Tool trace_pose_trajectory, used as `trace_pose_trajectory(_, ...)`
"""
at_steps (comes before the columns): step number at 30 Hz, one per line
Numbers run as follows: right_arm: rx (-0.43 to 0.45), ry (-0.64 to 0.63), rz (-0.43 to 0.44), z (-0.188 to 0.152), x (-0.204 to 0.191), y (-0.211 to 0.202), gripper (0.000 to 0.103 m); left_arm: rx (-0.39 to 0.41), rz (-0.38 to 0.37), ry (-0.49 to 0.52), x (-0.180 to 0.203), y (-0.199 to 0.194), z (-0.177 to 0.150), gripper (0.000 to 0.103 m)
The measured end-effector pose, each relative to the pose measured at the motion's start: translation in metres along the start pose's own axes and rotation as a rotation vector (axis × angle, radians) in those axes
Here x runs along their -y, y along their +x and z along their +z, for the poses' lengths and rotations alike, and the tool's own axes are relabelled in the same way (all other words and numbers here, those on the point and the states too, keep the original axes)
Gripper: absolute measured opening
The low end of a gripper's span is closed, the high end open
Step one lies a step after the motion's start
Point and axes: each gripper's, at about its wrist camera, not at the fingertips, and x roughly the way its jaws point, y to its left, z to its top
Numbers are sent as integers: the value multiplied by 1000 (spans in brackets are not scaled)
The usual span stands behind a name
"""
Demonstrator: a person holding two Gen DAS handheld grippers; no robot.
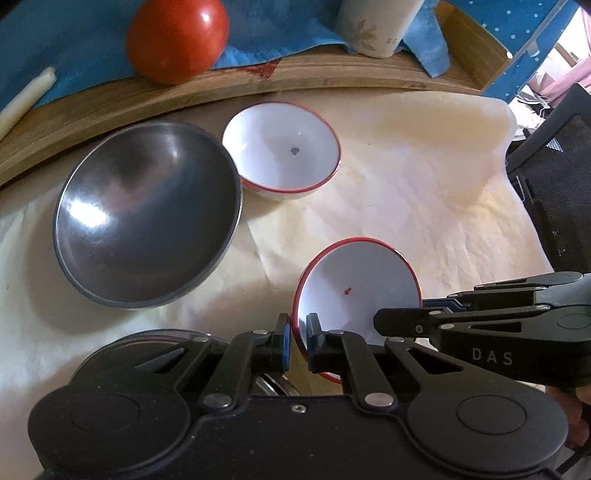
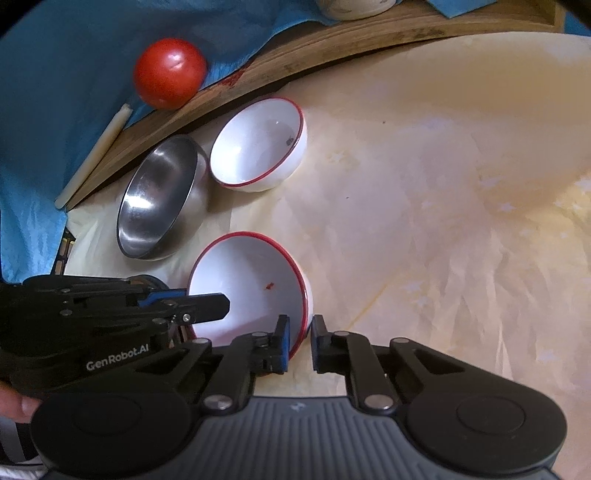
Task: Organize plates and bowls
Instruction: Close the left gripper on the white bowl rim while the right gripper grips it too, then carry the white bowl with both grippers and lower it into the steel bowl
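While the near white bowl with a red rim (image 1: pixel 356 291) is sitting on the cream paper (image 1: pixel 424 177), both grippers are pinching its rim. The left gripper (image 1: pixel 298 338) is clamping its two fingers on the bowl's left edge, one finger inside and one outside. The right gripper (image 2: pixel 300 341) is squeezing the bowl's right edge the same way, with its blue pad (image 2: pixel 283 343) pressing on the inside of the wall. A tiny red speck (image 2: pixel 269 285) is lying inside this bowl.

Ahead of the left gripper and to its left, a big shiny metal bowl (image 1: pixel 147 218) is standing on the paper. Just beside it, farther ahead, a second white bowl with a red rim (image 1: pixel 282 147) is sitting upright with a small dark speck inside. Beyond both bowls, a red tomato (image 1: pixel 177 37) is resting on a blue cloth (image 1: pixel 74 37) on a wooden board (image 1: pixel 332 77). A pale cup (image 1: pixel 376 26) is standing farther along that board, well ahead of the right gripper.
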Motion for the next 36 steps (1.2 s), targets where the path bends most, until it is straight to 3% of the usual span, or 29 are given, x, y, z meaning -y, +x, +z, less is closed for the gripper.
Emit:
trace_pose_trajectory(14,78,18,-17,2,-1,-21,10,98,-85,-46,-6,-22,4,6)
trace_pose_trajectory(22,118,-69,-13,20,-34,-29,10,180,-64,-126,-28,-50,3,5)
trace_pose_trajectory(36,93,-176,42,67,-96,-4,8,248,20,-305,-87,-69,-5,5)
